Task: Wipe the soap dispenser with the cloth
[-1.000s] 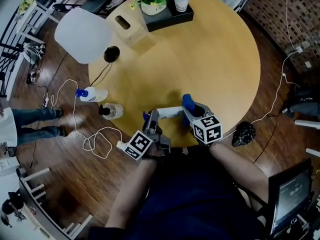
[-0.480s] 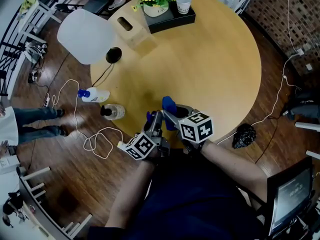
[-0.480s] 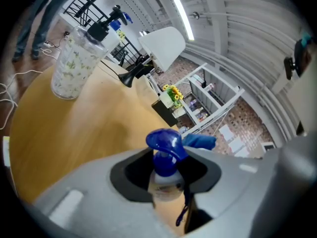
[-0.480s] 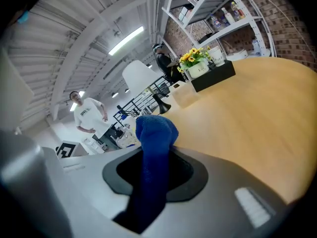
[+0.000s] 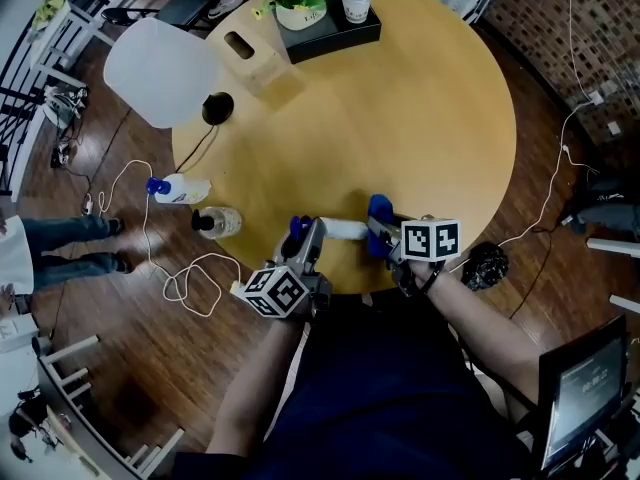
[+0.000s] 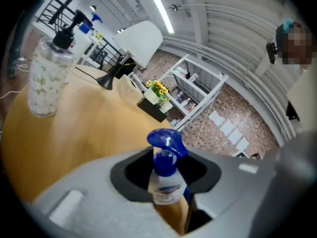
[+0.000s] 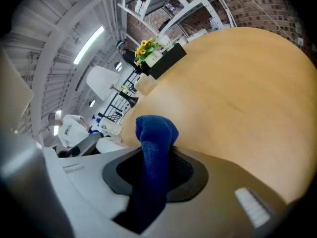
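Observation:
The soap dispenser (image 5: 345,230), white with a blue pump (image 5: 297,228), lies level over the round wooden table's (image 5: 420,118) near edge. My left gripper (image 5: 308,234) is shut on it. In the left gripper view its labelled body (image 6: 167,186) sits between the jaws of the left gripper (image 6: 166,168), and the pump (image 6: 166,139) sticks out beyond them. My right gripper (image 5: 385,230) is shut on a blue cloth (image 5: 378,213), which meets the dispenser's right end. In the right gripper view the cloth (image 7: 153,148) stands up between the jaws of the right gripper (image 7: 156,170).
A clear bottle with a black pump (image 5: 215,222) and a blue-capped bottle (image 5: 178,188) stand at the table's left edge. A white lamp (image 5: 160,68), a wooden box (image 5: 250,53) and a black tray with sunflowers (image 5: 300,8) are at the far side. Cables and a person's legs (image 5: 70,243) are on the floor to the left.
The right gripper carried the cloth left along the dispenser, then back to its right end. The left gripper rolled with the dispenser and rose slightly.

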{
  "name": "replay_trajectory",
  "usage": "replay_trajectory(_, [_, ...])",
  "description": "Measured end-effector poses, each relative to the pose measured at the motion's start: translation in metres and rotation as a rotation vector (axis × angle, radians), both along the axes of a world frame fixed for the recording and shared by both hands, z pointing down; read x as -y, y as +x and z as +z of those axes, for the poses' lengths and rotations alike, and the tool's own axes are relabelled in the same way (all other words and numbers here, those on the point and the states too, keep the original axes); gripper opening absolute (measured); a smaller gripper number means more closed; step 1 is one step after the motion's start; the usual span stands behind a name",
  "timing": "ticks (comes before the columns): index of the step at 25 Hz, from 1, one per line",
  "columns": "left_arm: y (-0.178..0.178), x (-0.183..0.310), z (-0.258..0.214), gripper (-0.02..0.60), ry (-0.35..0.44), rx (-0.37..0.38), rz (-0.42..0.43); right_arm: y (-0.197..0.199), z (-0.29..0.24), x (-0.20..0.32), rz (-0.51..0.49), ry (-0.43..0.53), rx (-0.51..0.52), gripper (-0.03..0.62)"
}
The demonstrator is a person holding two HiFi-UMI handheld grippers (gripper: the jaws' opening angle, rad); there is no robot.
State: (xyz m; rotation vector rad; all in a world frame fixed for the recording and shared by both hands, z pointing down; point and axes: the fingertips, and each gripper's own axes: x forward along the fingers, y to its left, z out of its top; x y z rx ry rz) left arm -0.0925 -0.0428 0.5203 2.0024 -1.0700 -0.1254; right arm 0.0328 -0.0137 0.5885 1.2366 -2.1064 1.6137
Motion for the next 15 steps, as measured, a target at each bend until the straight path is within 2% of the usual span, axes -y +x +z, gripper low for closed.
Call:
replay_trajectory(2, [0.005,-0.003,-0.003,0.144,0.024,0.025,0.037,-0.011,-0.023,0.013,0.003,0.047,0.064,0.104])
replay_trajectory(5, [0.01,-0.008,-0.006,0.144,0.058,0.061,0.083,-0.048,-0.063,0.03,-0.079,0.121,0.173,0.104])
replay_trajectory(9, [0.014,-0.014,-0.008,0.143,0.087,0.094,0.122,-0.084,-0.074,0.026,-0.204,0.117,0.229,0.104])
replay_trajectory(15, [0.021,-0.02,-0.011,0.143,0.117,0.13,0.167,-0.052,-0.029,0.008,-0.16,0.009,0.221,0.103])
